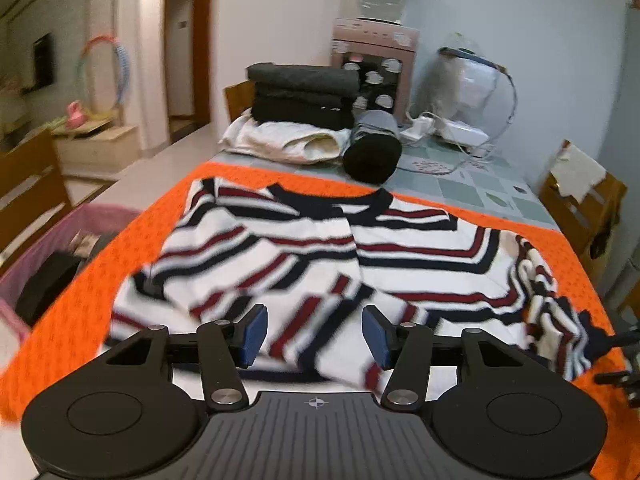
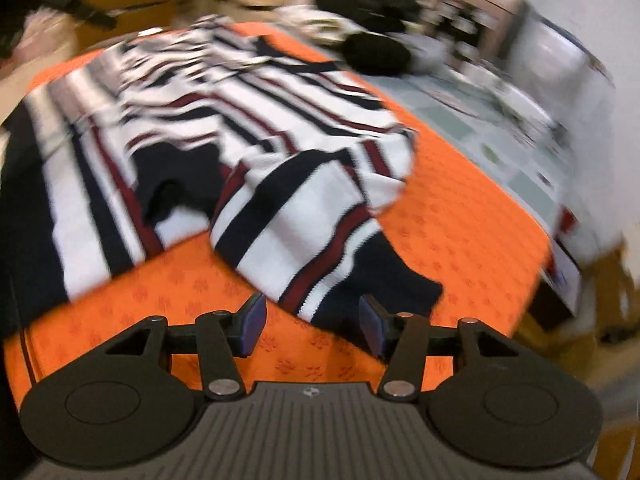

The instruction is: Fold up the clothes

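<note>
Two grippers, left [image 1: 314,336] and right [image 2: 311,326], we held with jaws parted, gripping nothing. Striped sweater [image 1: 320,256] lay ahead on the orange cloth [image 1: 80,312]; folded stack [image 1: 300,100] beyond. Right view blurred.

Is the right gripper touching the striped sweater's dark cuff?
Cannot tell. In the right wrist view the right gripper is open around the dark cuff; blur hides any gap.

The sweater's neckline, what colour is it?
Dark navy, nearly black, on the striped sweater; the neckline shows best in the left wrist view.
</note>
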